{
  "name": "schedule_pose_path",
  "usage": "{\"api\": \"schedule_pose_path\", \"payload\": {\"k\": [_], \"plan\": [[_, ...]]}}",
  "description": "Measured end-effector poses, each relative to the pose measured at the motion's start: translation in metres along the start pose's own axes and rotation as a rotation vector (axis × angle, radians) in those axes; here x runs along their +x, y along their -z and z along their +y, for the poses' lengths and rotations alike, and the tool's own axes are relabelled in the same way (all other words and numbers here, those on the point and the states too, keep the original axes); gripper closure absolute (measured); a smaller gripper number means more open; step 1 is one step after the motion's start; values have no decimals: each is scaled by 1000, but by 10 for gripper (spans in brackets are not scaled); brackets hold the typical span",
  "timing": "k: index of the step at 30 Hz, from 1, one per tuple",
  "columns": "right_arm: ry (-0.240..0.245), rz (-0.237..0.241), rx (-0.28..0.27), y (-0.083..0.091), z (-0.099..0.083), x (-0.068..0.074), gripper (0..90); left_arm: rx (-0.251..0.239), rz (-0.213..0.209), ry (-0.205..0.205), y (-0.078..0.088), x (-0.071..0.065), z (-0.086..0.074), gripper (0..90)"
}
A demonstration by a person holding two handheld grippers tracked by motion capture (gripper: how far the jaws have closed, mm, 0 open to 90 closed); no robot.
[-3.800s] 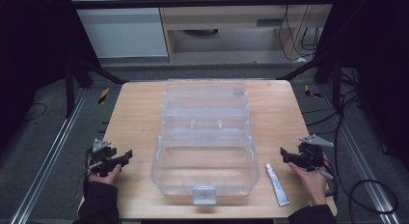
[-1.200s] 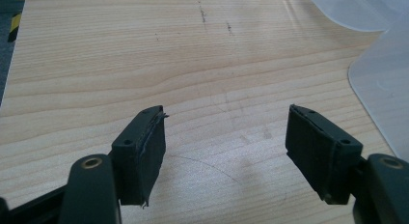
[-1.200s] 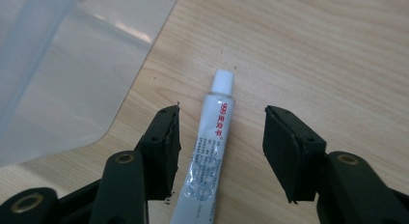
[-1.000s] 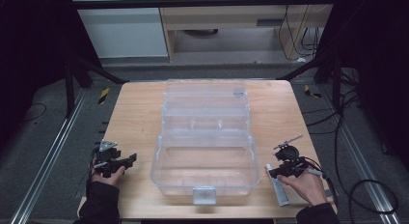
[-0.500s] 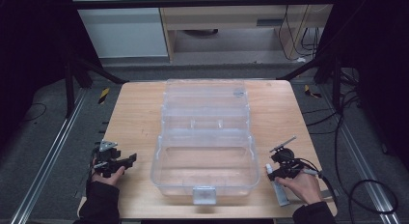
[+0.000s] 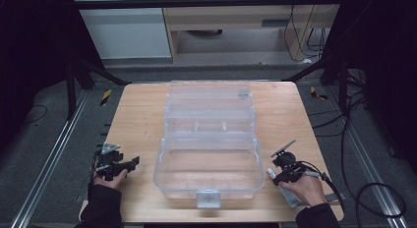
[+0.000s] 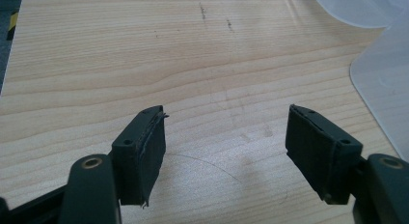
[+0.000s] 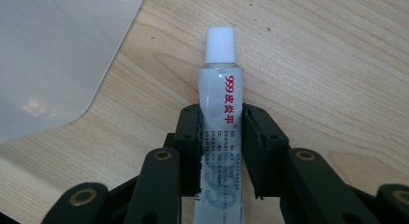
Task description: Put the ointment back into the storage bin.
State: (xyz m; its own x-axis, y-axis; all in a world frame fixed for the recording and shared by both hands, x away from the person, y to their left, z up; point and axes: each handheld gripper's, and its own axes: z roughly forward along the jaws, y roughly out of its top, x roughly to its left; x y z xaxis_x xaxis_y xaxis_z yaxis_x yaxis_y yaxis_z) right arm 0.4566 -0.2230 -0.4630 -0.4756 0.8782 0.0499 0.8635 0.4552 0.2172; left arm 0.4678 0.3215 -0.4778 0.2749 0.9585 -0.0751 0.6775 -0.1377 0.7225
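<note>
Pale wood grain covers the light wooden table (image 6: 137,115), which stands on a grey floor with black frame posts around it. At its middle sits a large clear plastic storage box (image 6: 209,164) with its lid thrown open toward the far side, so that the deep empty tub lies nearest the person and a grey latch tab (image 6: 207,198) sticks out of its front wall.

On the person's right, the right gripper (image 8: 222,151) is pressed against both sides of a small white ointment tube with a white screw cap and red "999" lettering (image 8: 221,108). In the right gripper view the two black jaws clasp the tube's body partway along, the cap end pointing away from the hand and the flat tail running back between the jaws toward the camera. The tube lies along the tabletop just beside the rounded corner of the clear box, near it but not touching. In the high view this gripper (image 6: 278,172) sits close to the box's front right corner, with the right hand (image 6: 306,187) behind it and a black cable trailing off to the right.

On the person's left, the left gripper (image 7: 226,151) hangs over bare wood with its jaws spread wide and nothing between them. In the high view it (image 6: 129,164) points toward the box's left wall, clearly apart from it, and the left hand (image 6: 109,178) grips it from behind.
</note>
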Motion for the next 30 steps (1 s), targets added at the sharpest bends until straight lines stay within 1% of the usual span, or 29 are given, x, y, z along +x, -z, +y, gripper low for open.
{"api": "schedule_pose_path", "payload": {"k": [7,16,19,20,22,24,25,26,27,29,30], "plan": [[18,-7,19,-2,2,1,693,1,-1,-2,0,0,0,303],[33,6,39,-2,3,0,701,2,0,0,0,0,0,305],[35,0,49,-1,2,0,702,2,0,0,0,0,0,305],[42,4,42,0,2,-1,702,2,0,0,0,0,0,305],[40,11,26,4,1,-2,703,3,0,-1,0,0,0,305],[29,22,14,9,0,-5,703,4,-1,-2,-1,0,0,305],[28,23,5,12,0,-6,703,5,-1,0,-1,0,0,305],[39,16,-8,16,0,-7,703,6,0,0,-1,0,0,305],[36,17,-15,19,0,-7,703,6,0,1,-1,0,0,305],[43,20,-44,27,0,-7,702,7,1,1,-1,0,0,305],[48,30,-64,30,1,-7,702,7,2,1,-1,0,0,305]]}}
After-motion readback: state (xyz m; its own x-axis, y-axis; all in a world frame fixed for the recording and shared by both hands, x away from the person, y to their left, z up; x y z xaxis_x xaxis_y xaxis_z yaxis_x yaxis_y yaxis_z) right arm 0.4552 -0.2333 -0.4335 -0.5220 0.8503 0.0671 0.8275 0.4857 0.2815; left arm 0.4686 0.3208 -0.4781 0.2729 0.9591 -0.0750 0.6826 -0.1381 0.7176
